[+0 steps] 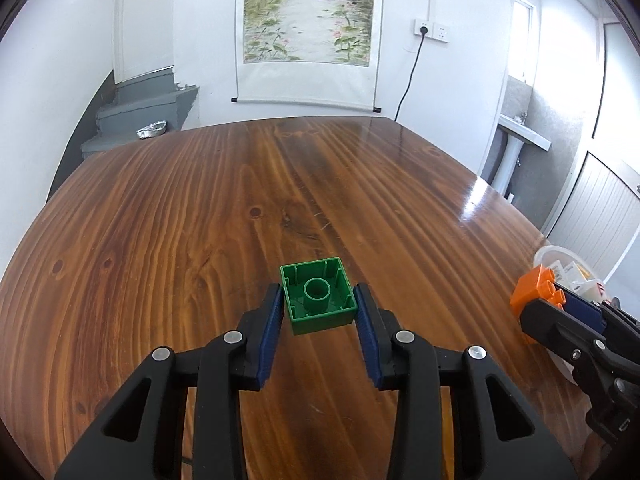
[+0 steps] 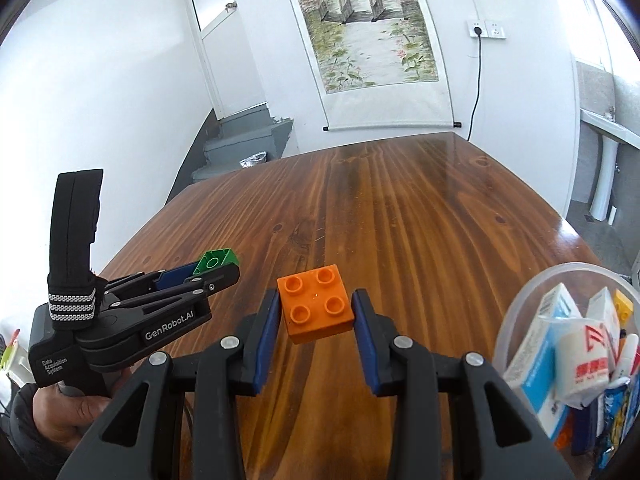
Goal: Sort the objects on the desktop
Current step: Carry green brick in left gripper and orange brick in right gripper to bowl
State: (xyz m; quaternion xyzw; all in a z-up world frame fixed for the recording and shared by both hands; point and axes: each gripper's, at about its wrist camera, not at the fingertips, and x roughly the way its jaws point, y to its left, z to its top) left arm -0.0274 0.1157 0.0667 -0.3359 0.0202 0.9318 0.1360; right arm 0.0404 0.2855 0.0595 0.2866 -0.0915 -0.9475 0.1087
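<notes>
**Two grippers, two bricks, thin margins**

Left gripper: clamped on green brick, hollow underside up, held clear above wooden table. Right gripper: clamped on orange brick, studs up, likewise off the wood.

Risks, as judgement only: pads bearing on smooth plastic walls near their tips, so a twist or a slackened squeeze likely to drop either brick onto the glossy top, with a bounce or a skid toward the edge. Grippers close together; a careless swing liable to knock one brick loose against the other tool. Clear plastic tub just to the right of the orange brick, already crowded with cartons and packets; a drop from too high apt to glance off them and tumble out.

Readable: "GenRobot.AI" and "Data Acquisition System" on the left gripper body, seen from the right wrist. Red characters on a white packet in the tub, too small to read. Farther off: scroll painting, no legible text.
</notes>
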